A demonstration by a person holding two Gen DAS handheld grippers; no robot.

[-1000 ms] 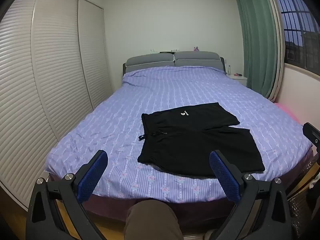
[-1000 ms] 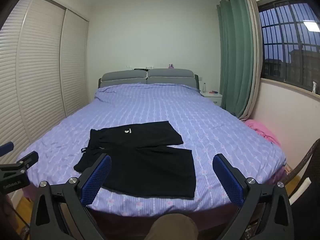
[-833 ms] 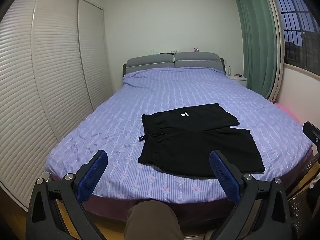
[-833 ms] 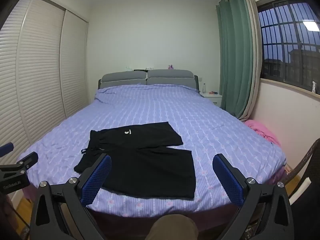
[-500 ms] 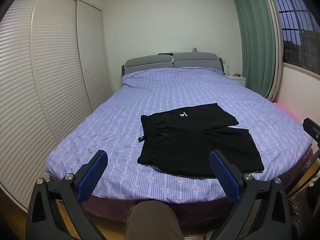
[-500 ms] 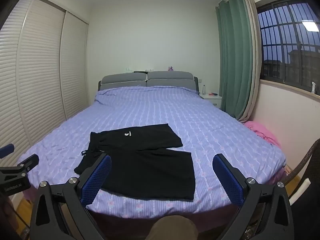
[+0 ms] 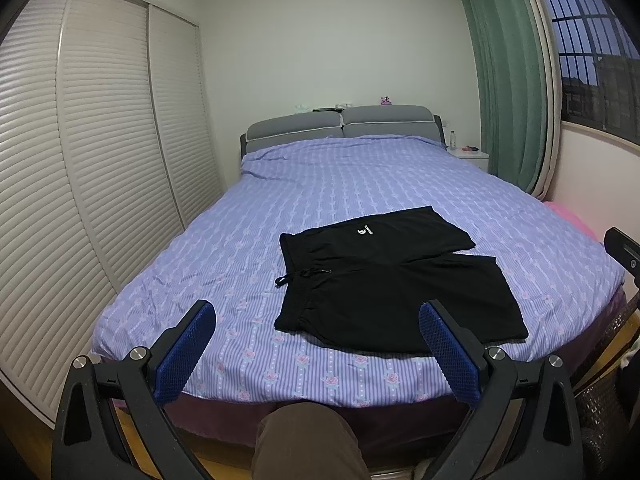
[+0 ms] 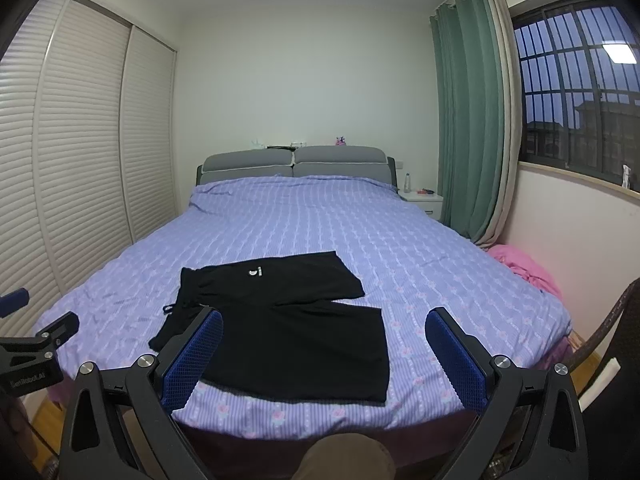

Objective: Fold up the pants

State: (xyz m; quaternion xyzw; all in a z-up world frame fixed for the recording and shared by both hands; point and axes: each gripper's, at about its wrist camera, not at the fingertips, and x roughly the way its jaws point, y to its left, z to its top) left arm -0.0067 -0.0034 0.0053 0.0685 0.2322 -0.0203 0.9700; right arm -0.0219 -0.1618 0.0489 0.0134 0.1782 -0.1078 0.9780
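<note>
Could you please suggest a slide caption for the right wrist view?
Open right hand-held gripper held short of black shorts spread flat on a purple bed.

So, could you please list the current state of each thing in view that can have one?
Black drawstring shorts: spread flat, unfolded, on the bed.
Left gripper: open, empty, short of the bed.
Right gripper: open, empty.
Green curtain: drawn aside, window bare.
White louvred wardrobe doors: shut.
Purple patterned bedspread: laid smooth, slightly wrinkled at the left.
</note>
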